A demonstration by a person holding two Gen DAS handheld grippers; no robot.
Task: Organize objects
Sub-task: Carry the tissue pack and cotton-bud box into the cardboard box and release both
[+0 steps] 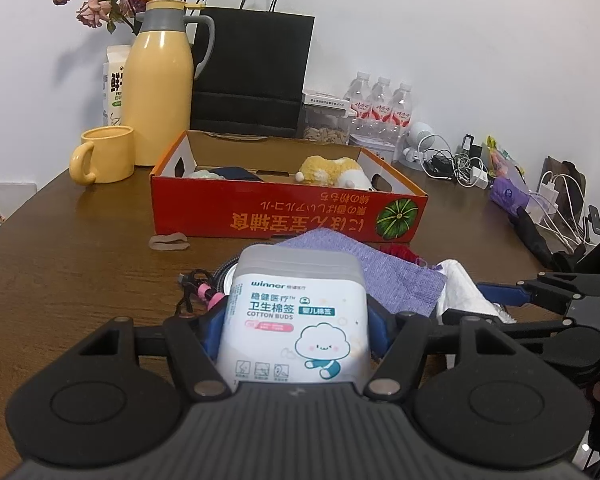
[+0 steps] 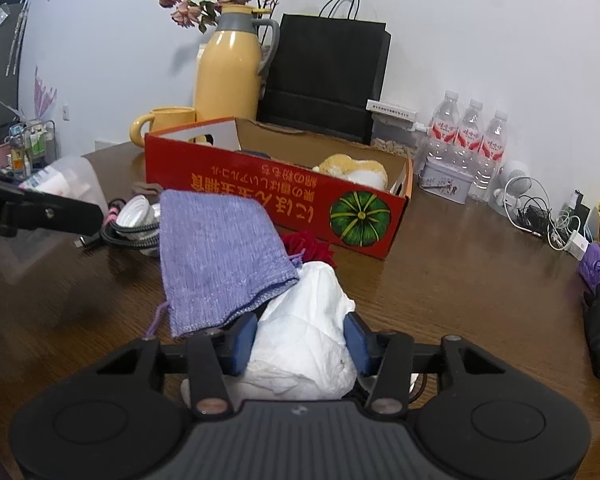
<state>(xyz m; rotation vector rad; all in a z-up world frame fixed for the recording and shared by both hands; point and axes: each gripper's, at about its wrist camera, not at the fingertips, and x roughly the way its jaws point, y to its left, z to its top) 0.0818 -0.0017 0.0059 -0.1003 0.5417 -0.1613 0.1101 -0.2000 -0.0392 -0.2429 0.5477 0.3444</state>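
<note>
My left gripper [image 1: 296, 328] is shut on a white cotton buds box [image 1: 296, 320] with a cloud cartoon, held near the table in front of the red cardboard box [image 1: 288, 216]. My right gripper [image 2: 300, 340] is shut on a crumpled white tissue wad [image 2: 308, 340]; a purple knitted cloth [image 2: 216, 256] lies draped over its left finger. The red box [image 2: 260, 196] holds a yellow-and-white plush toy [image 2: 356, 172] and dark cloth [image 1: 236, 172]. Red yarn [image 2: 308, 246] lies by the box. The left gripper also shows at the left of the right wrist view [image 2: 40, 208].
A yellow thermos [image 1: 160, 84], yellow mug [image 1: 104, 156] and black paper bag [image 1: 252, 72] stand behind the box. Water bottles [image 2: 468, 136], a tin [image 2: 446, 184] and tangled chargers [image 1: 460, 164] line the right. A hair band [image 1: 168, 242] and coiled cable [image 2: 136, 224] lie on the wooden table [image 1: 72, 264].
</note>
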